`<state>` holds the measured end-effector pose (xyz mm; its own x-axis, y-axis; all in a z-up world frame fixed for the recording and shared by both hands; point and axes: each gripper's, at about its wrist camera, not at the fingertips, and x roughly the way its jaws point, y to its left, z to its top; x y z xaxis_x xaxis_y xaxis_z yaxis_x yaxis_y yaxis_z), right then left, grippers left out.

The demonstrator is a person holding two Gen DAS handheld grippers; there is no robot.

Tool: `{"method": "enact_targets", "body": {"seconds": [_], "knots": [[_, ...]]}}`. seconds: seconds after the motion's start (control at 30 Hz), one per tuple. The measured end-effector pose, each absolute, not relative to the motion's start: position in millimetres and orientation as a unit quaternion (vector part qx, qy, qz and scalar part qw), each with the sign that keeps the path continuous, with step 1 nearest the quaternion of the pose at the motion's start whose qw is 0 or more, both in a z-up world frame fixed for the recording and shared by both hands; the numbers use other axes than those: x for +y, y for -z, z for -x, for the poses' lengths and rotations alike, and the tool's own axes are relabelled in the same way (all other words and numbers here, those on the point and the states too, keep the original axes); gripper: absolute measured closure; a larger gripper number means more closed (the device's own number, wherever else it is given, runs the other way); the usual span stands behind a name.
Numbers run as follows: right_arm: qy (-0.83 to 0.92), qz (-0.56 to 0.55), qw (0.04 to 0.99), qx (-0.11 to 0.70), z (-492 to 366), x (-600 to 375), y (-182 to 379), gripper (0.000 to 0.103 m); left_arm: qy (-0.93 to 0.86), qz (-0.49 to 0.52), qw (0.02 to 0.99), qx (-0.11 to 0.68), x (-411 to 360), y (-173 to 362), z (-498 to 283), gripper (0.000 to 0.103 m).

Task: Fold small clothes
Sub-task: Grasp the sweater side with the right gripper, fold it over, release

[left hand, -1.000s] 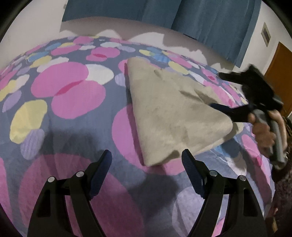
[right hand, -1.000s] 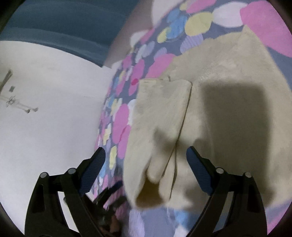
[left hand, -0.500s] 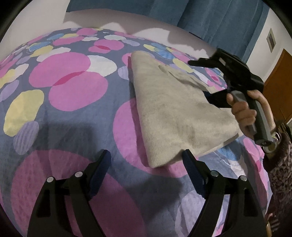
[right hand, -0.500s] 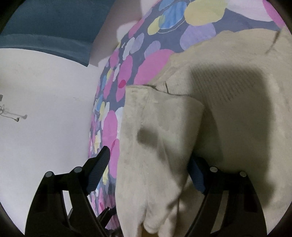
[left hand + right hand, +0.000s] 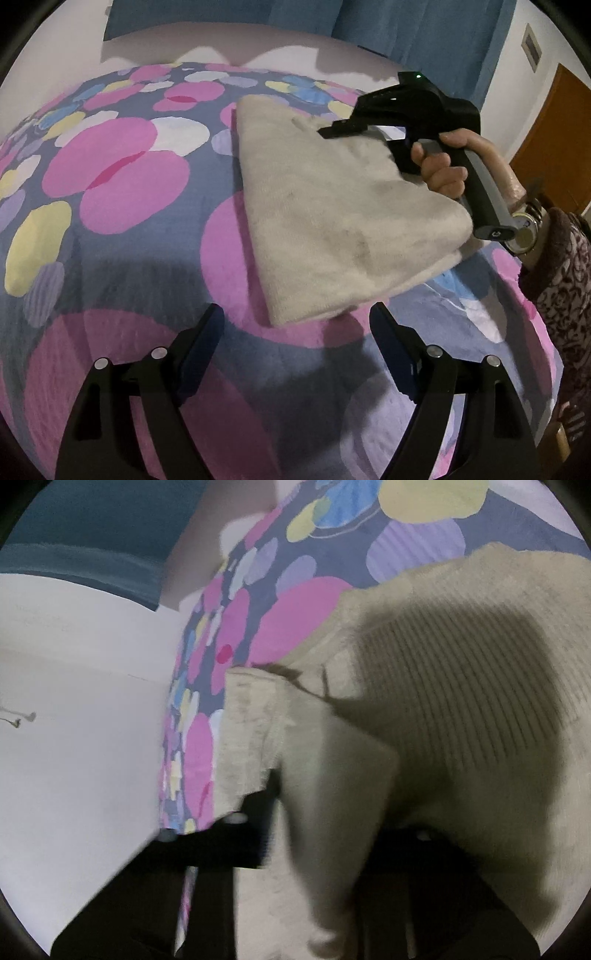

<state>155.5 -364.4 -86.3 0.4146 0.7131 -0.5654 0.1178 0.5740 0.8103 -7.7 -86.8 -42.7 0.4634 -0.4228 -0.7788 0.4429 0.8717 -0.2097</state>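
A beige knit garment point(image 5: 332, 221) lies folded on the bed, narrowing toward its far end. My left gripper point(image 5: 295, 350) hovers open just short of the garment's near corner, with nothing between its fingers. My right gripper point(image 5: 369, 136), held by a hand point(image 5: 443, 170), reaches in over the garment's right edge. In the right wrist view the right gripper point(image 5: 325, 819) has its jaws closing on a folded flap of the garment point(image 5: 461, 701); the cloth fills the gap, covers the right finger, and the picture is blurred.
The bedspread point(image 5: 129, 184) is grey-blue with pink, yellow and white circles. A patterned sleeve point(image 5: 561, 277) and a wristwatch stand at the right. Blue curtains point(image 5: 406, 29) hang behind the bed, a wooden door point(image 5: 554, 129) is far right, and a white wall point(image 5: 74, 720) is beside the bed.
The right gripper moved in over the garment's right edge and its jaws drew together around a fold of cloth. The left gripper stayed where it was, open.
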Motion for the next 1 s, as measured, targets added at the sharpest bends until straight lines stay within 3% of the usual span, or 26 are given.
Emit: {"method": "enact_targets", "body": {"seconds": [0.37, 0.73, 0.83, 0.97, 1.0], "knots": [[-0.208, -0.348, 0.801, 0.44, -148, -379, 6, 0.094, 0.26, -0.026, 0.857, 0.443, -94, 40, 5, 0.023], [-0.1, -0.374, 0.783, 0.487, -158, -446, 70, 0.096, 0.256, -0.005, 0.852, 0.456, -99, 46, -13, 0.023], [-0.112, -0.415, 0.769, 0.473, -144, -458, 76, 0.088, 0.258, 0.001, 0.853, 0.454, -97, 45, -13, 0.023], [-0.131, -0.442, 0.776, 0.431, -105, -468, 52, 0.059, 0.259, 0.005, 0.852, 0.455, -97, 45, -14, 0.023], [-0.133, -0.447, 0.779, 0.42, -91, -471, 46, 0.058, 0.259, 0.006, 0.852, 0.455, -97, 45, -14, 0.023]]}}
